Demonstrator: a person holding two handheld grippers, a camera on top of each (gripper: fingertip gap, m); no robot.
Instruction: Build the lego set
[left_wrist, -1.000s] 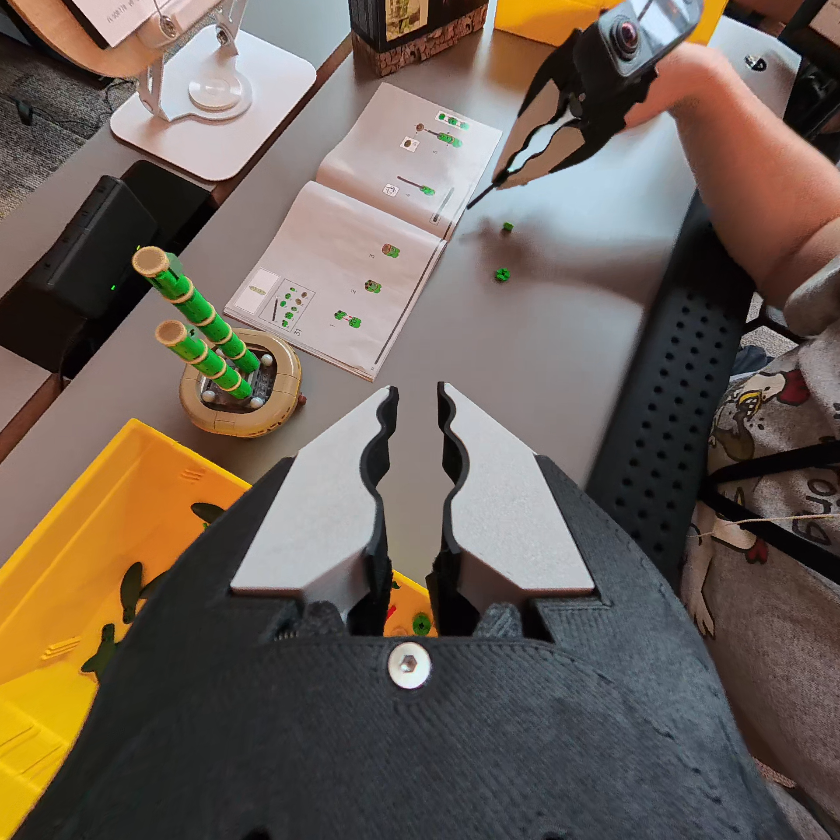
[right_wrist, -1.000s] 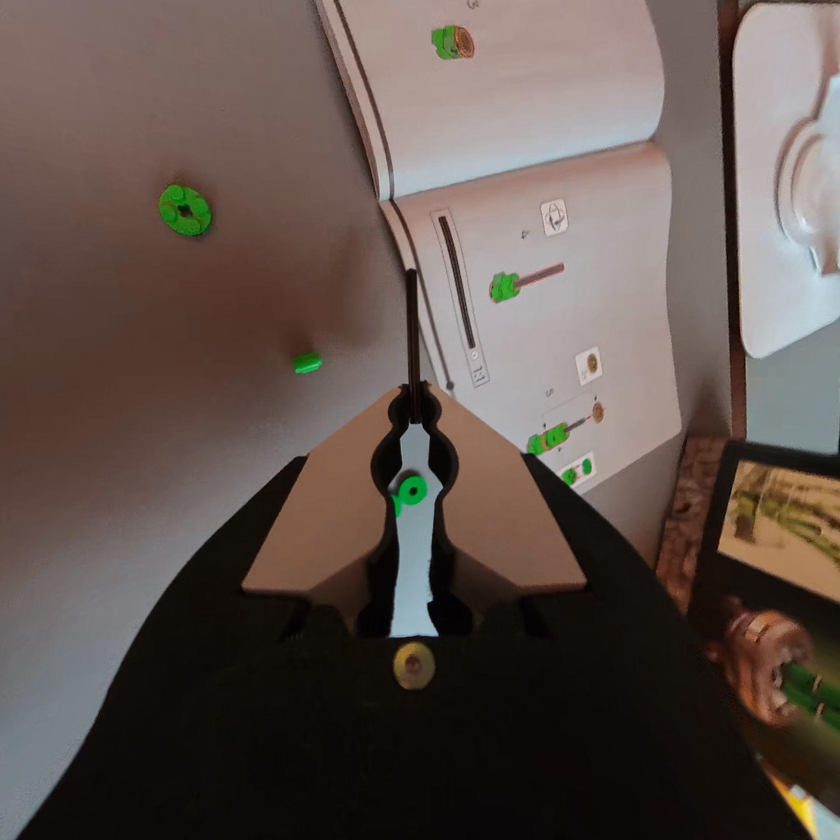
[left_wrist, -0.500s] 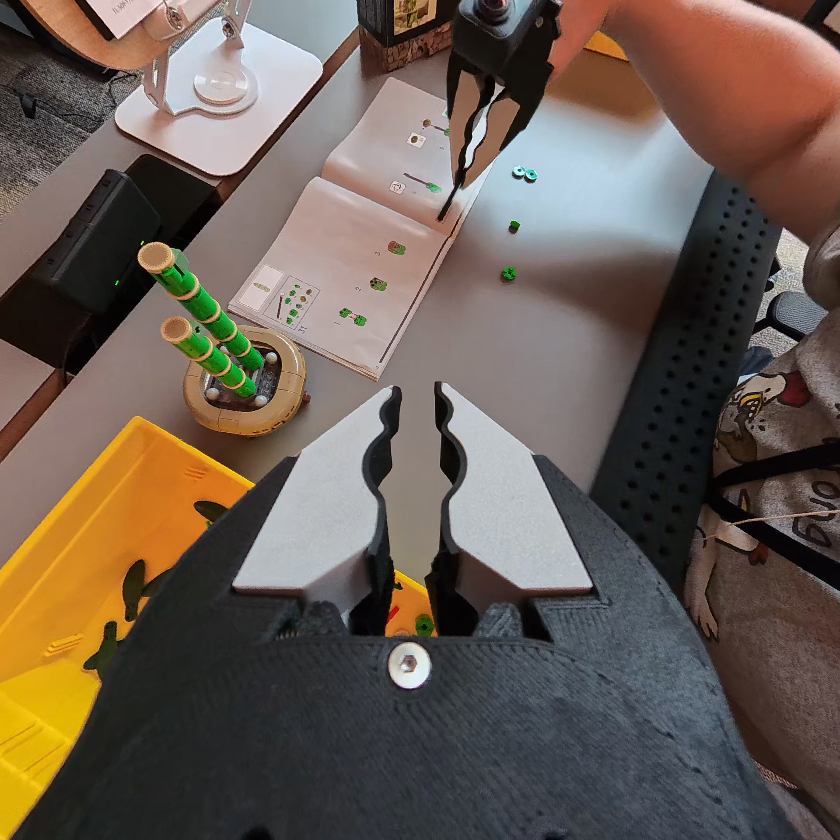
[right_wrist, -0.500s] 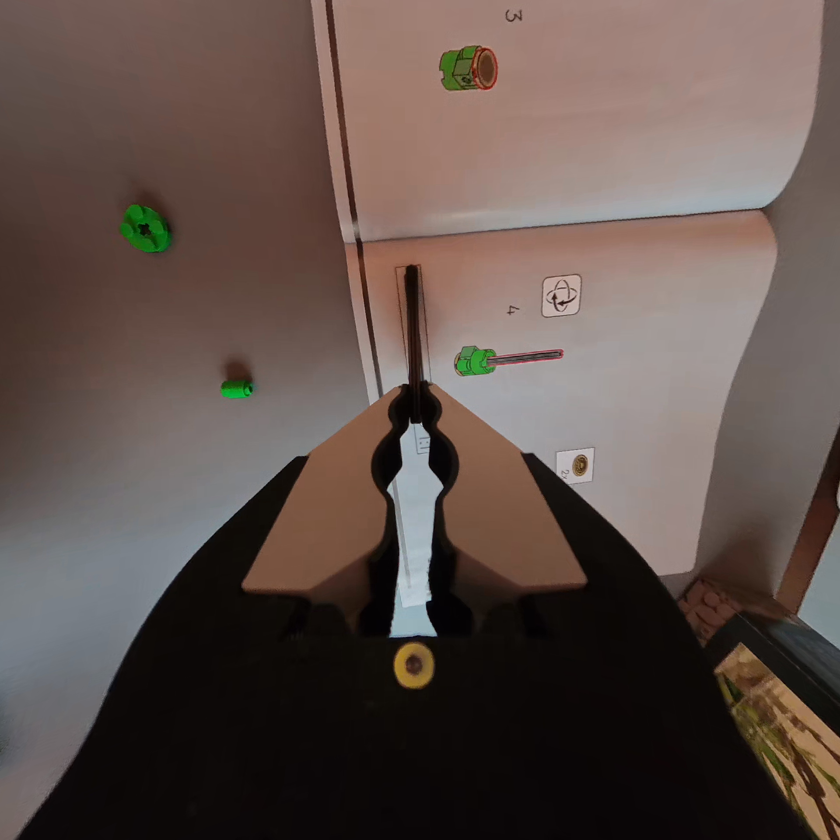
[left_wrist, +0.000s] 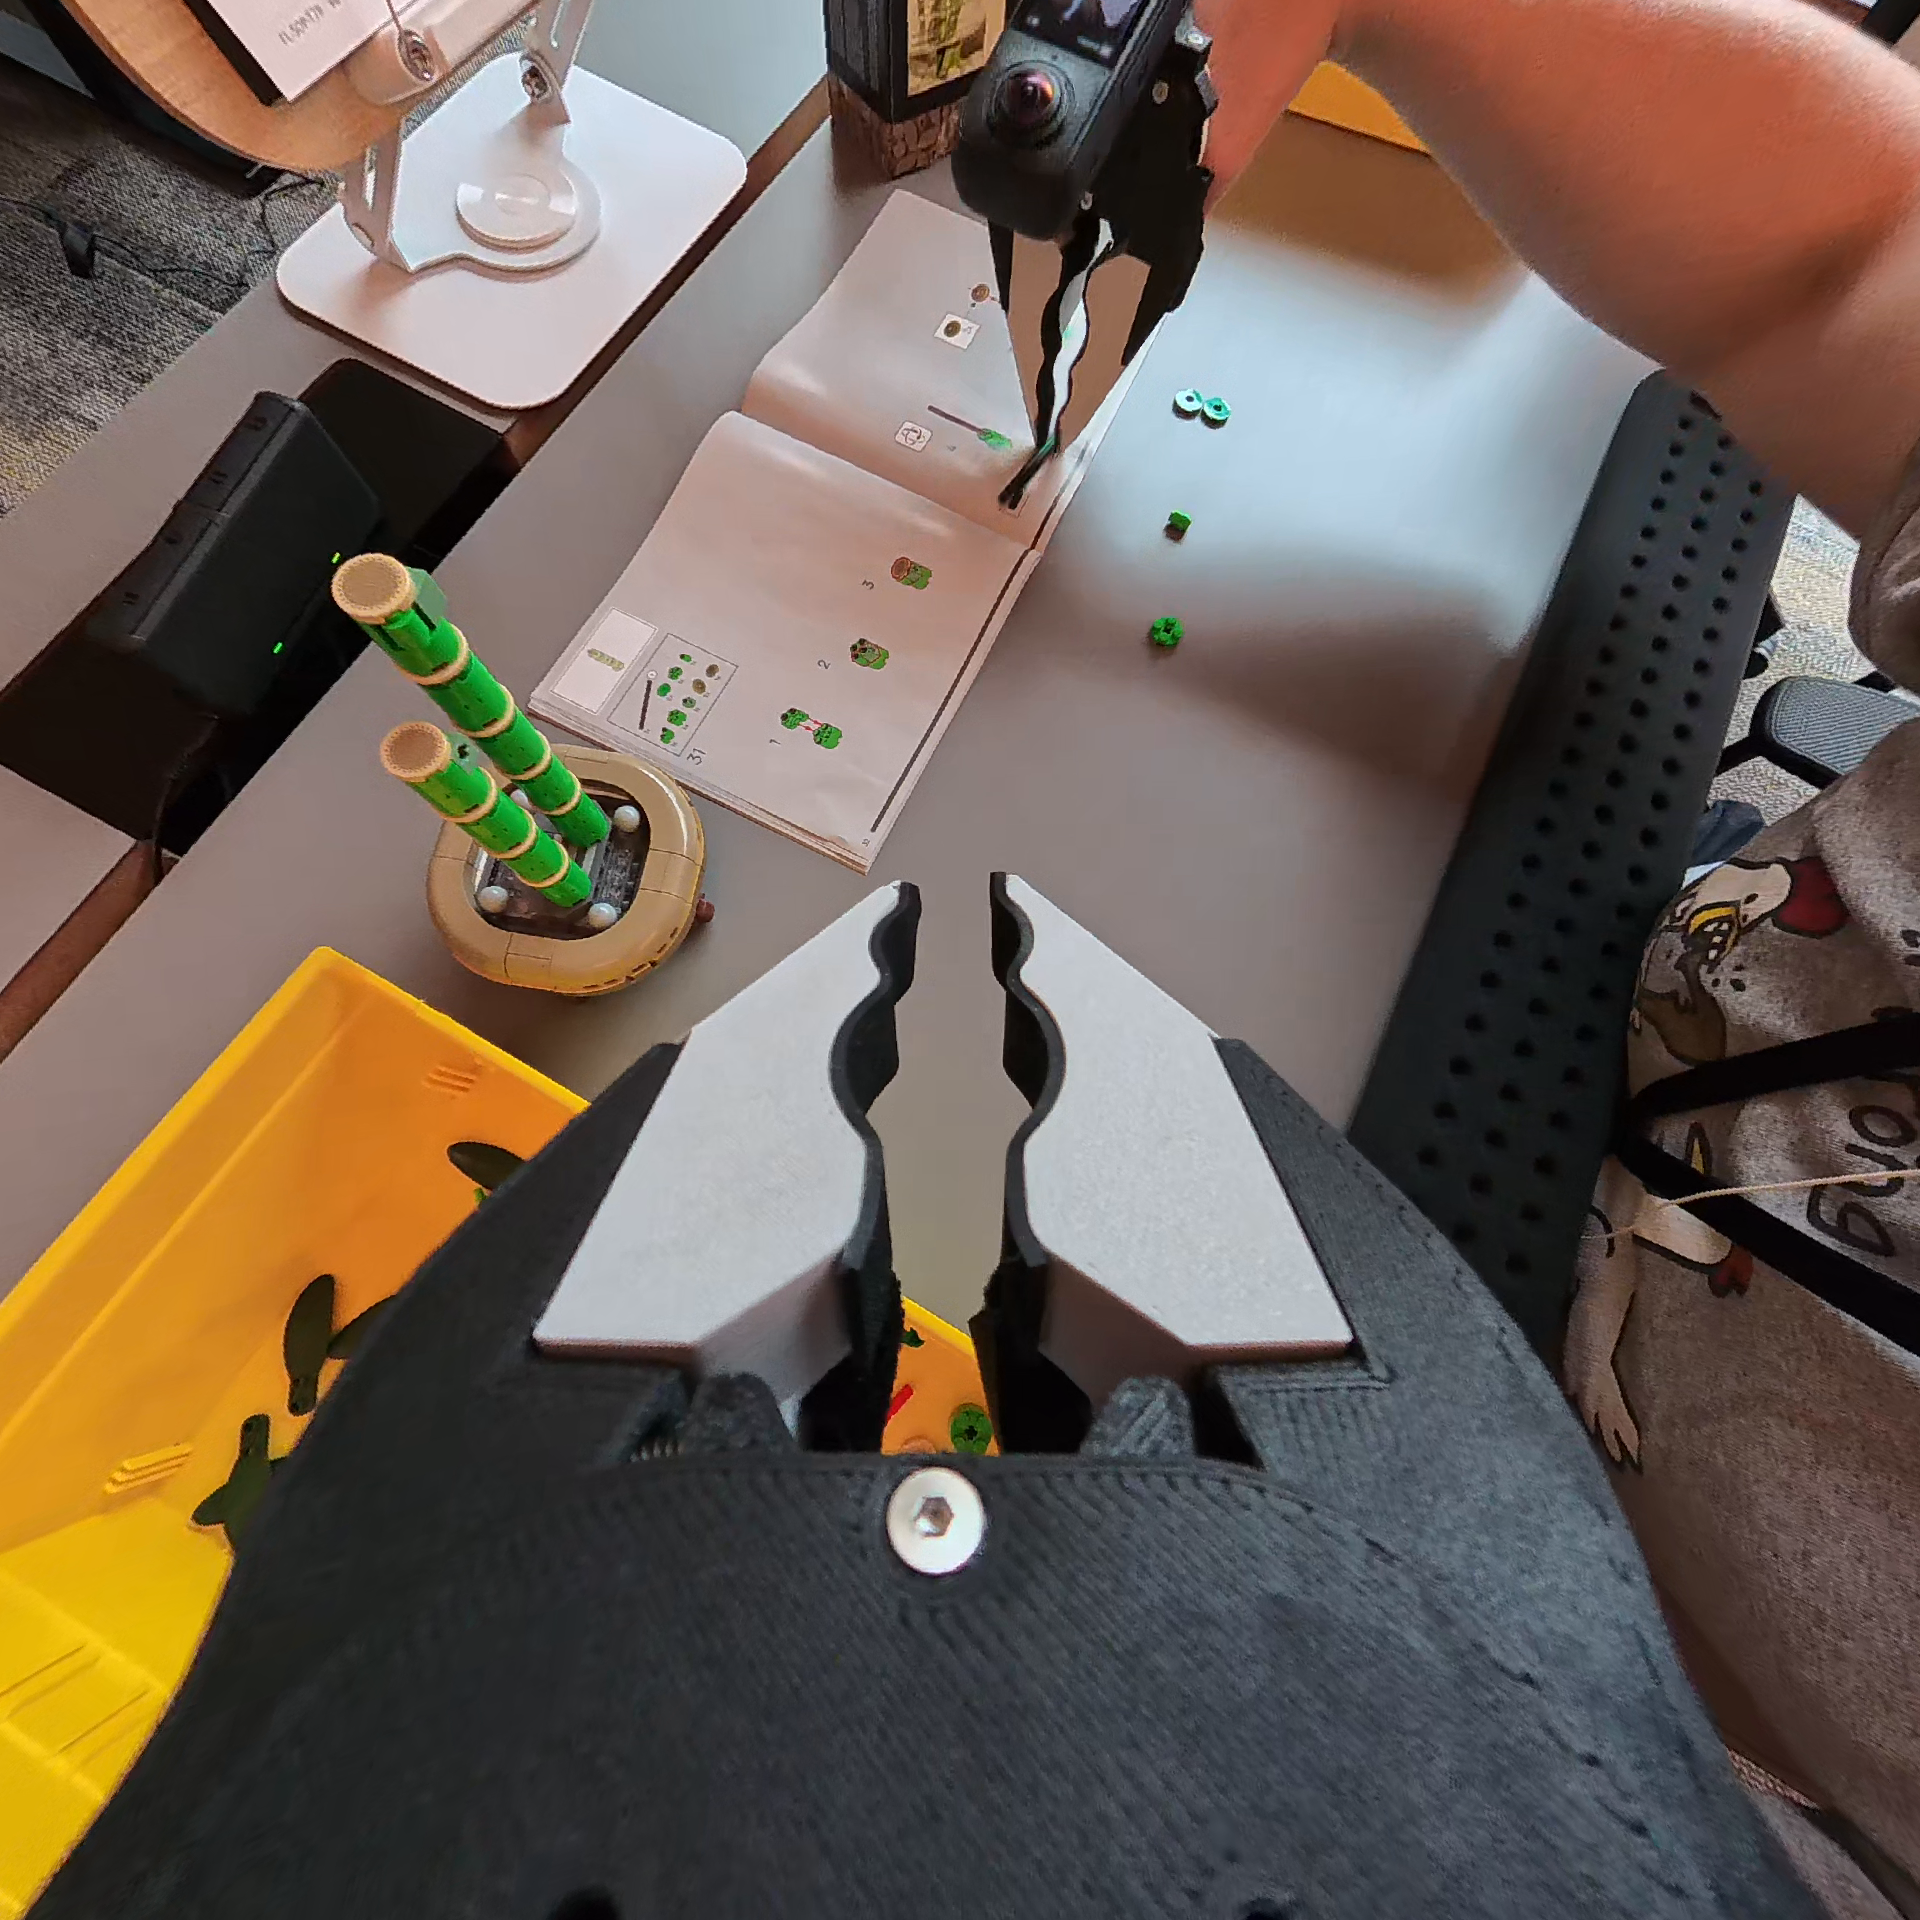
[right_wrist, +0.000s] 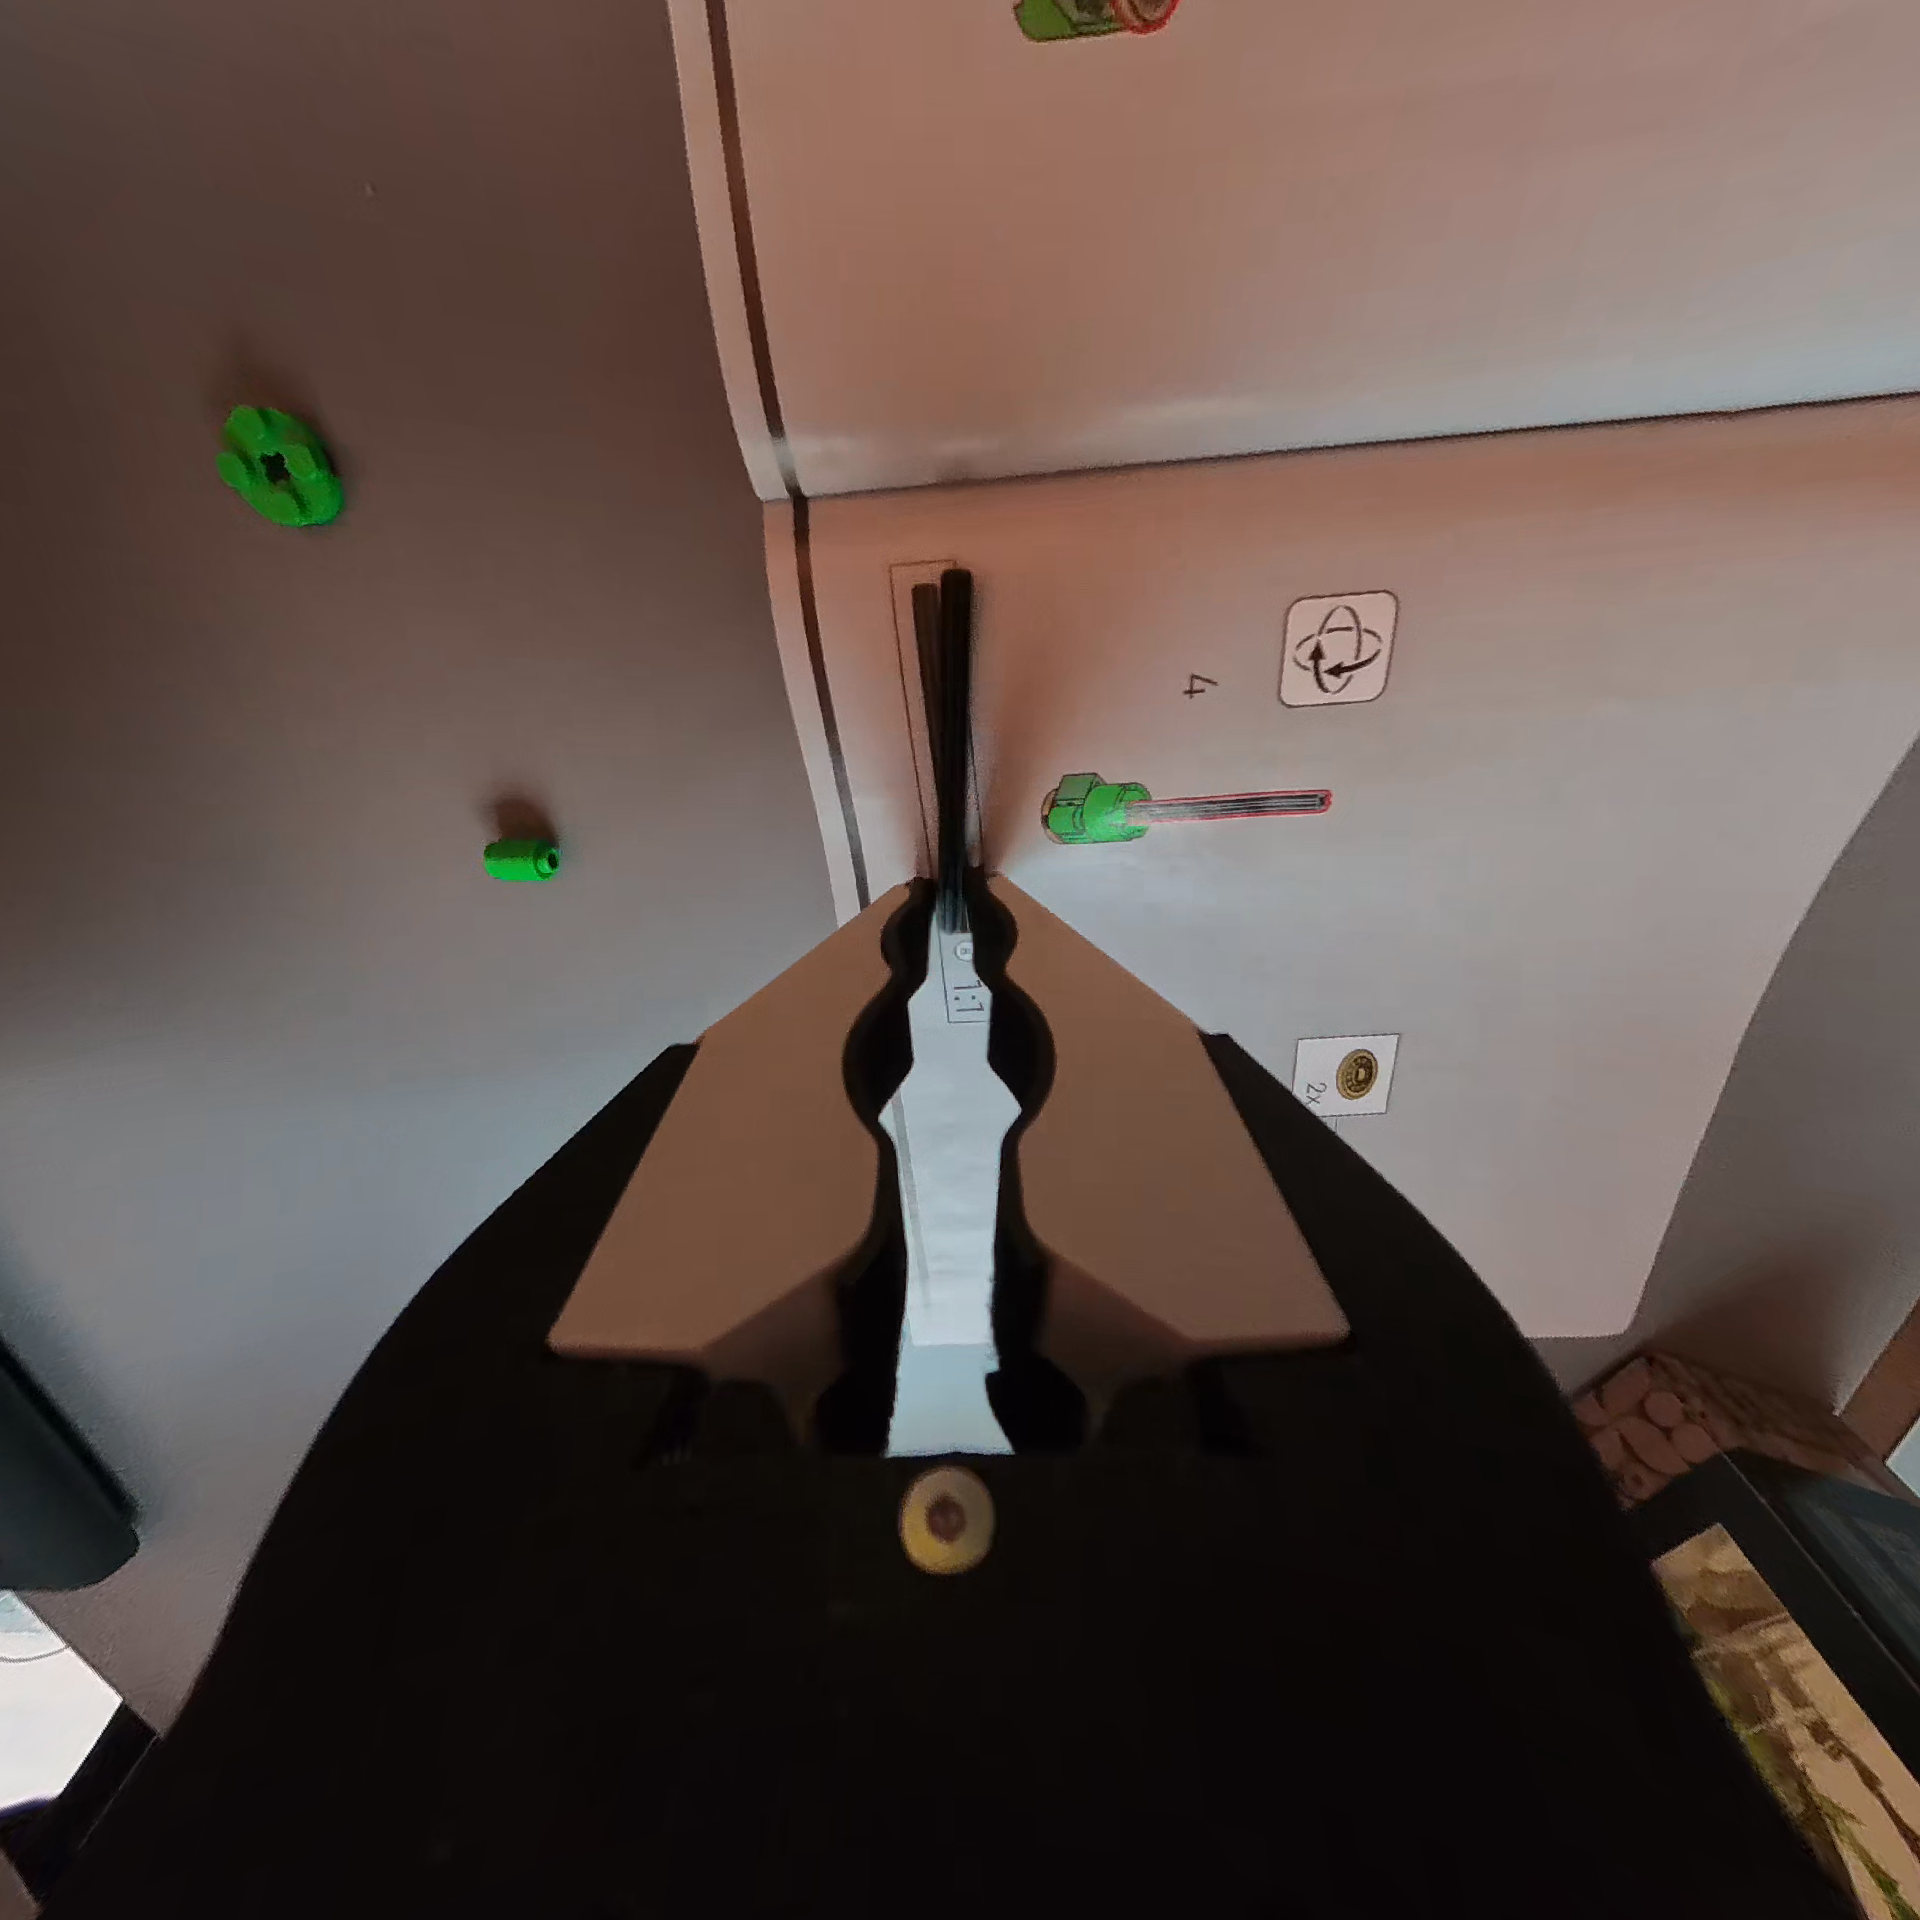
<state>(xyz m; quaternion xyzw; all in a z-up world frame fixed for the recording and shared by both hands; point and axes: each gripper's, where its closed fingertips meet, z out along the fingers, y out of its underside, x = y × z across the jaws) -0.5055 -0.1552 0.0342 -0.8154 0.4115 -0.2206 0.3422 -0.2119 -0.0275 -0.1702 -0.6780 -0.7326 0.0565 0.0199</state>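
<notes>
Black and thin, a lego axle rod (right_wrist: 954, 727) is pinched at the fingertips of the right gripper (right_wrist: 951, 883), its free end lying over the open instruction booklet (right_wrist: 1455, 312) right beside the printed outline of a rod. Two green lego pieces, a round plate (right_wrist: 278, 465) and a small stud (right_wrist: 522, 858), lie apart on the grey table (right_wrist: 312, 1039) just left of the booklet. Farther back, the left gripper (left_wrist: 954, 899) hovers with fingers narrowly parted and empty, between a yellow bin (left_wrist: 208, 1195) and the table edge, near the bamboo model (left_wrist: 540, 831) standing in its tan base.
</notes>
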